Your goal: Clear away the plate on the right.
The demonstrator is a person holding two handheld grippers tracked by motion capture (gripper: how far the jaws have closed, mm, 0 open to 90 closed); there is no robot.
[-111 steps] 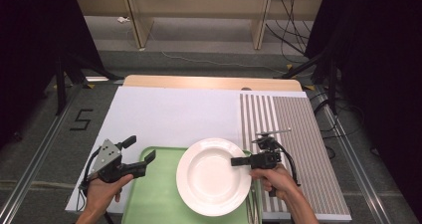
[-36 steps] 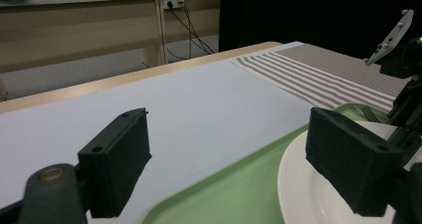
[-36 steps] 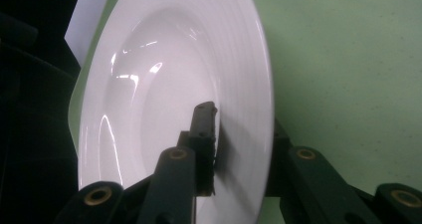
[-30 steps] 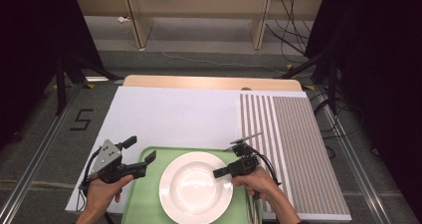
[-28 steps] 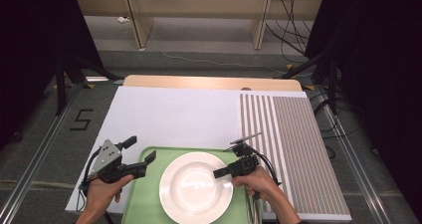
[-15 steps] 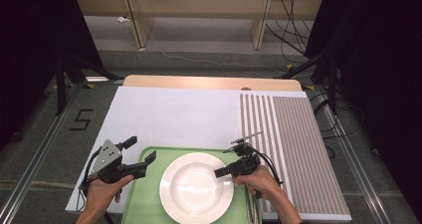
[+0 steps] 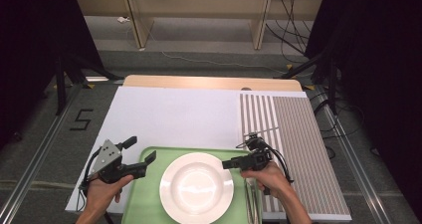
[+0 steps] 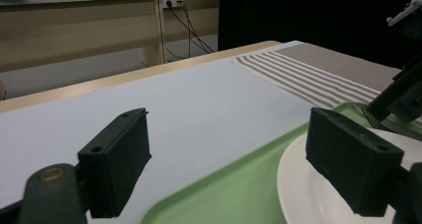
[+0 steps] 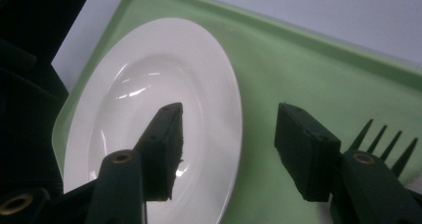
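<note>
As jaws have just been opening | right gripper [image 9: 228, 149] straddles plate [image 9: 149, 114] rim (untouched) | left apart

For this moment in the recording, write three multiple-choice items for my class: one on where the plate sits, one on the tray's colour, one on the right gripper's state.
1. Where does the white plate sit?
A. on the striped mat
B. on the tray
C. on the floor

2. What colour is the tray?
A. red
B. blue
C. green

3. How is the right gripper now?
A. open, with nothing pressed between its jaws
B. shut on a cup
C. shut on a spoon

Answers:
1 B: the high view shows the tray's surface all round the plate.
2 C: its rim and floor are pale green in every view.
3 A: the right gripper view shows its jaws, which have just been opening, apart above the plate's rim, with a fork lying beside on the tray.
</note>
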